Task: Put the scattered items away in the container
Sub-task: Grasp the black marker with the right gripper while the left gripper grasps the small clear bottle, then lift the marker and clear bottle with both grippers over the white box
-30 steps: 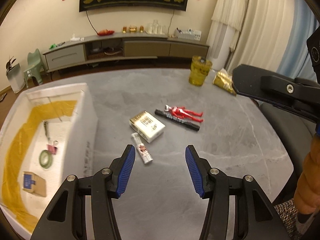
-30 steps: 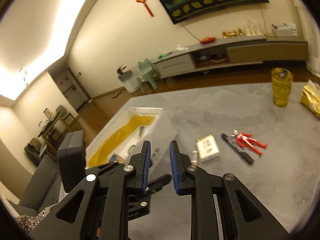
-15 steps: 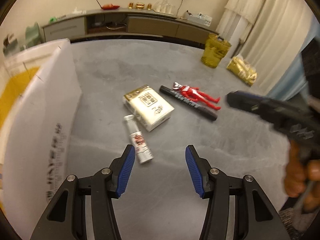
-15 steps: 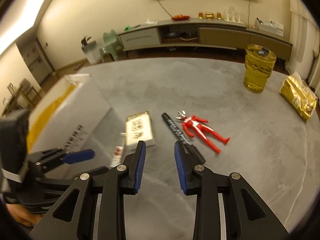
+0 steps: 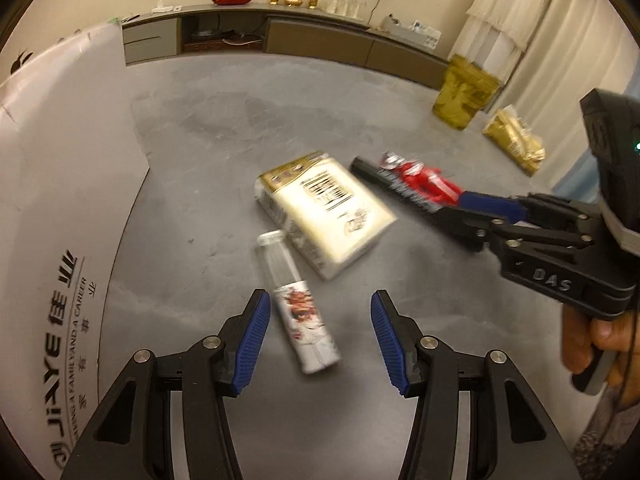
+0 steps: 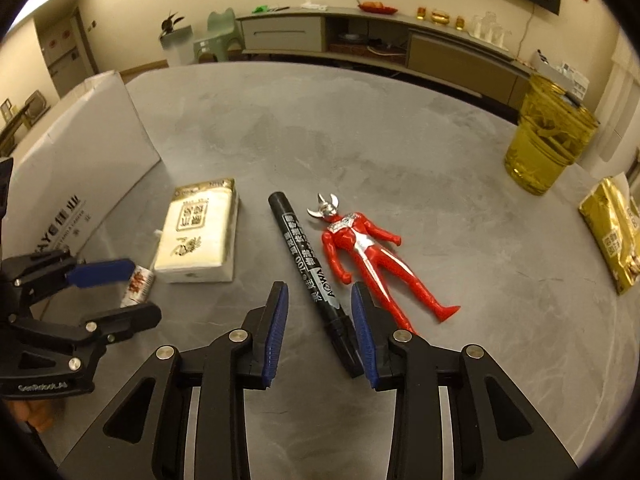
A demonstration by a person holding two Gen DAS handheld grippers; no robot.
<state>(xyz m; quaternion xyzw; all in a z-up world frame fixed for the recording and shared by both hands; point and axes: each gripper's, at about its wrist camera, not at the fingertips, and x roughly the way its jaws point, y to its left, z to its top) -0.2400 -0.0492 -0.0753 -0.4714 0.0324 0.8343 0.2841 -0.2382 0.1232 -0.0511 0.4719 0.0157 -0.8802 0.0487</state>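
Observation:
A small clear bottle (image 5: 298, 304) with a printed label lies on the grey table, its lower half between the open fingers of my left gripper (image 5: 318, 334). Behind it lies a white and gold tissue pack (image 5: 324, 210), (image 6: 198, 232). My right gripper (image 6: 320, 334) is open and straddles the lower end of a black marker (image 6: 310, 278). A red toy figure (image 6: 368, 258) lies just right of the marker. The white box (image 5: 60, 208), (image 6: 76, 172) stands at the left. The bottle (image 6: 138, 284) shows partly behind the left gripper in the right wrist view.
A yellow transparent jar (image 6: 548, 140) and a gold foil pack (image 6: 612, 232) stand at the table's far right. A low cabinet (image 6: 360, 40) runs along the back wall. A hand (image 5: 600, 336) holds the right gripper's handle.
Both grippers have dropped lower and moved forward over the table. The left now brackets the bottle; the right has opened wider and brackets the marker.

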